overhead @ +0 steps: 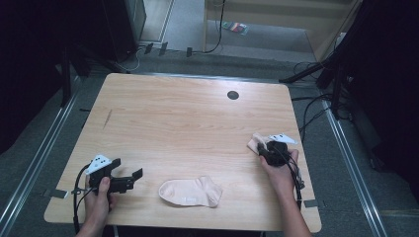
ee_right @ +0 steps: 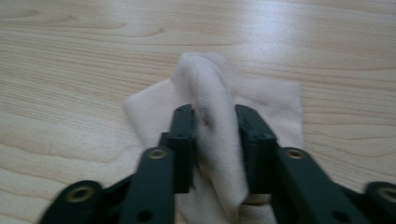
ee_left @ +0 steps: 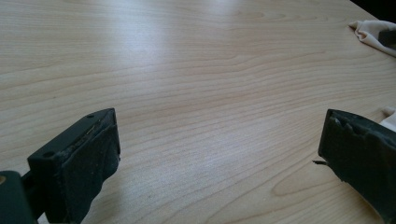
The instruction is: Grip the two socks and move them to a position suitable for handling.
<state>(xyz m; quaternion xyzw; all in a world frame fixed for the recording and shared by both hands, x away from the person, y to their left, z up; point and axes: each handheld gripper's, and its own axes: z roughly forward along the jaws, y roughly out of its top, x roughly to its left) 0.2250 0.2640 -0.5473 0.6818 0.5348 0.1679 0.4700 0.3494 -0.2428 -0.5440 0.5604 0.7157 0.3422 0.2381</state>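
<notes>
Right tongs [ee_right: 215, 135]: I had them clenched on a bunched pale sock [ee_right: 219, 93] at the counter's [overhead: 188, 113] four o'clock edge.
Left tongs [ee_left: 219, 154]: released, over bare wood.
Second sock [overhead: 190, 191]: flat at six o'clock.

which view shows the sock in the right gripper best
The right gripper view: the pinched sock bunches into a fold between the right gripper jaws. The high view shows it small and partly covered by that gripper at the table's right edge. The left gripper view catches a corner, far off.
</notes>
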